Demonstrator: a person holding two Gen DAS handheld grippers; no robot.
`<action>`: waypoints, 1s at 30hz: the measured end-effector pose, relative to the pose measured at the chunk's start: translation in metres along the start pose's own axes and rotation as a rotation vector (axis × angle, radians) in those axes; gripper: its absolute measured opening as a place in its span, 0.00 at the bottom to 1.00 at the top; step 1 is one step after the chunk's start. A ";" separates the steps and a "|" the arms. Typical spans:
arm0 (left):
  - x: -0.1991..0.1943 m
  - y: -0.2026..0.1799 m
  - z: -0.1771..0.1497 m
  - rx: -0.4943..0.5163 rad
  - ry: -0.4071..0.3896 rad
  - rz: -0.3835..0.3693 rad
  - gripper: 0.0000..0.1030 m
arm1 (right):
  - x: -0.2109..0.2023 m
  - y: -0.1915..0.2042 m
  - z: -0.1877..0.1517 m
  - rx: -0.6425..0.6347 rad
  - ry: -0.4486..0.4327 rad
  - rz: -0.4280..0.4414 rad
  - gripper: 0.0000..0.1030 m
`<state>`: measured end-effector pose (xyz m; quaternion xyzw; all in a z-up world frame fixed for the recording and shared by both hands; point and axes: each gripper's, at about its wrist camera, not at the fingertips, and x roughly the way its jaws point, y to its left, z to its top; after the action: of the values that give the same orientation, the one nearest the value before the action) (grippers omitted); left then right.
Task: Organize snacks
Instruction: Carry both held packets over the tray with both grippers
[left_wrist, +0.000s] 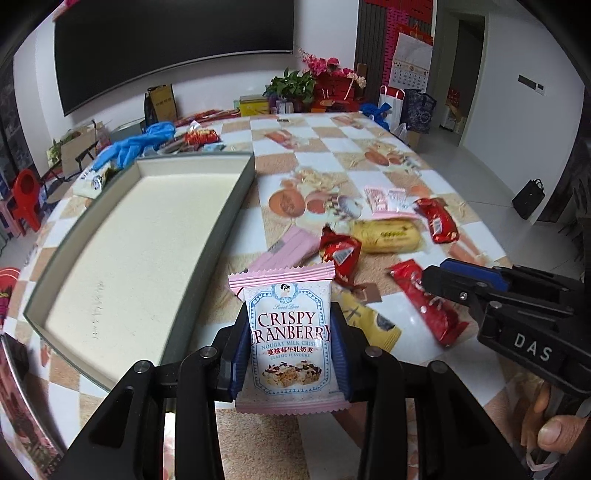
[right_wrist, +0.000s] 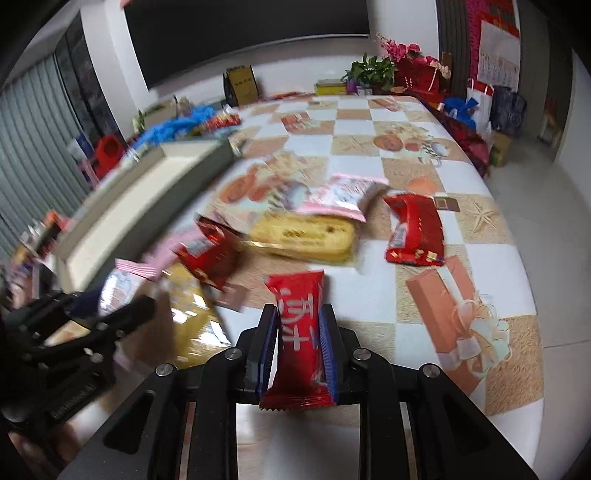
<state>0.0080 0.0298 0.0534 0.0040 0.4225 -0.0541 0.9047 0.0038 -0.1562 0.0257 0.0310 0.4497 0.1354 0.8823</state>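
Note:
My left gripper (left_wrist: 291, 328) is shut on a pink Crispy Cranberry packet (left_wrist: 291, 343), held upright just right of the grey box (left_wrist: 207, 236) with the cream inside. My right gripper (right_wrist: 299, 328) is shut on a long red snack packet (right_wrist: 299, 339); in the left wrist view it (left_wrist: 436, 284) holds that red packet (left_wrist: 428, 306) at the right. The left gripper (right_wrist: 110, 306) and its pink packet (right_wrist: 122, 284) show at the left of the right wrist view. Loose on the table: a yellow cake roll (right_wrist: 306, 236), red packets (right_wrist: 415, 232) (right_wrist: 208, 251), pink packets (right_wrist: 343, 195), a yellow packet (left_wrist: 373, 325).
The checked tablecloth (left_wrist: 332, 147) covers a round table whose edge curves at the right (right_wrist: 532, 295). Blue gloves (left_wrist: 140, 144) and more snacks (left_wrist: 199, 136) lie behind the box. Flowers (left_wrist: 317, 77) and bags stand at the far end.

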 end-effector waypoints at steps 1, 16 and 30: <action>-0.004 0.002 0.003 -0.004 -0.004 -0.001 0.40 | -0.004 0.003 0.003 0.006 -0.007 0.021 0.24; -0.016 0.092 0.031 -0.159 -0.016 0.086 0.40 | -0.003 0.086 0.057 -0.059 0.007 0.182 0.24; 0.033 0.147 0.056 -0.208 0.084 0.128 0.40 | 0.064 0.147 0.113 -0.118 0.099 0.159 0.24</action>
<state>0.0867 0.1694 0.0592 -0.0605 0.4624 0.0483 0.8833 0.0990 0.0099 0.0680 0.0078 0.4801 0.2326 0.8458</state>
